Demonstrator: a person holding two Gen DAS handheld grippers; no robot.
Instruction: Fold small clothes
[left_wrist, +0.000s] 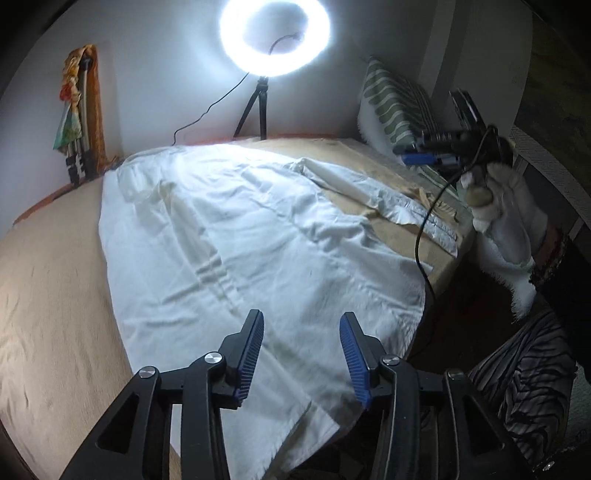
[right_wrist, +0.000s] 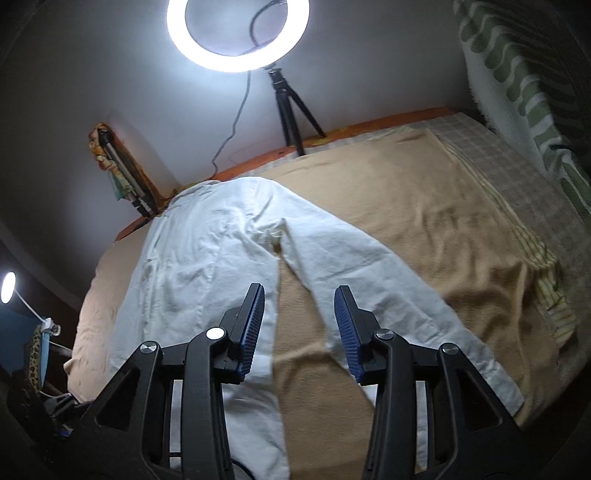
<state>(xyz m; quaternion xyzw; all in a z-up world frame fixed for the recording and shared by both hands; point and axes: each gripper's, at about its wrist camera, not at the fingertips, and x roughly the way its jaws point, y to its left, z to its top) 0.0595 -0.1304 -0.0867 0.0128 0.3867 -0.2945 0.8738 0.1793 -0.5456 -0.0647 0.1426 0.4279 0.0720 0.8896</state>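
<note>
A pair of white trousers (left_wrist: 236, 236) lies spread flat on a tan blanket (left_wrist: 48, 295), waist towards the wall, legs towards me. In the right wrist view the trousers (right_wrist: 207, 266) show both legs apart in a V. My left gripper (left_wrist: 301, 356) is open and empty, above the hem end of the near leg. My right gripper (right_wrist: 299, 330) is open and empty, above the gap between the legs, over the blanket (right_wrist: 424, 229). The right gripper also shows in the left wrist view (left_wrist: 436, 147), held by a gloved hand (left_wrist: 506, 214) at the right.
A lit ring light on a tripod (left_wrist: 275, 35) stands at the wall behind the bed; it also shows in the right wrist view (right_wrist: 238, 35). A green patterned pillow (left_wrist: 395, 103) leans at the back right. A folded tripod (left_wrist: 79, 122) leans at the left wall. A black cable (left_wrist: 424, 236) hangs off the bed's right edge.
</note>
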